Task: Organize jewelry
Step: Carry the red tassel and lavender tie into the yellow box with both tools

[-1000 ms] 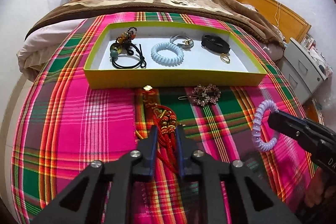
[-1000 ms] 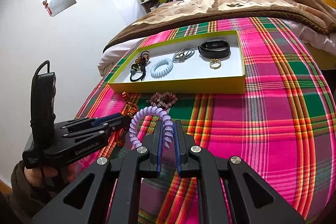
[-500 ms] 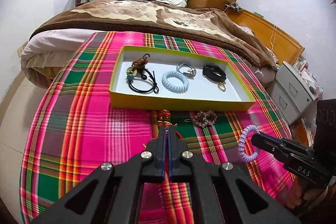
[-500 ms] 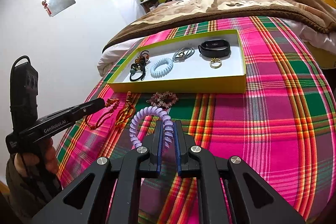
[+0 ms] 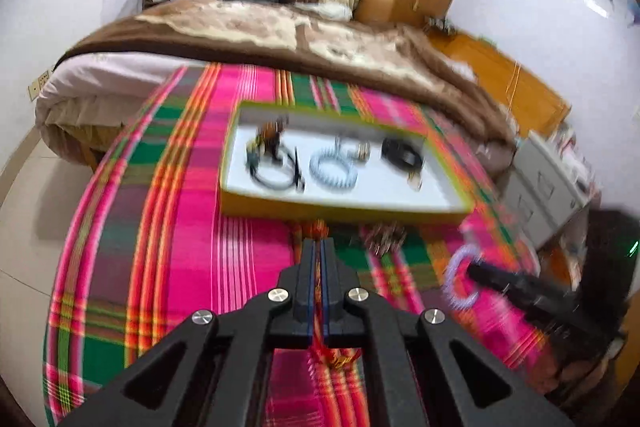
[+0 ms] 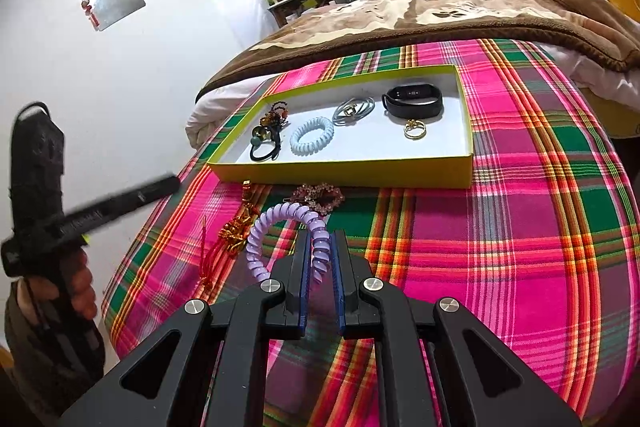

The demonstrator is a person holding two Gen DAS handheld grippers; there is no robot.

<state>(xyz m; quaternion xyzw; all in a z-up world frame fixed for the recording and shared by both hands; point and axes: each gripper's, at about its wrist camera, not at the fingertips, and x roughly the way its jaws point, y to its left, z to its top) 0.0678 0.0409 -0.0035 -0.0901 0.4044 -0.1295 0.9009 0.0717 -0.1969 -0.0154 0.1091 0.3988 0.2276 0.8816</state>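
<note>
My right gripper [image 6: 319, 243] is shut on a lilac spiral hair tie [image 6: 276, 227], held above the plaid cloth in front of the yellow tray [image 6: 348, 177]. In the blurred left wrist view, my left gripper [image 5: 319, 247] is shut with red strands of the tassel ornament [image 5: 332, 353] between and under its fingers. In the right wrist view the red and gold tassel ornament [image 6: 234, 231] lies on the cloth, below the raised left gripper [image 6: 168, 183]. A beaded hair clip [image 6: 320, 195] lies by the tray. The tray holds a blue spiral tie [image 6: 312, 135], a black band [image 6: 412, 99], a gold ring [image 6: 414, 129], a silver bracelet [image 6: 354, 110] and a beaded black tie [image 6: 267, 137].
The plaid cloth [image 6: 520, 227] covers a rounded table against a bed with a brown blanket [image 6: 440, 11]. A white drawer cabinet [image 5: 548, 183] stands to the right, a white wall [image 6: 120, 87] to the left.
My left gripper closed on the tassel ornament, then rose and pulled back; the left view is now motion-blurred. The tassel has shifted on the cloth. My right gripper holds the lilac tie still.
</note>
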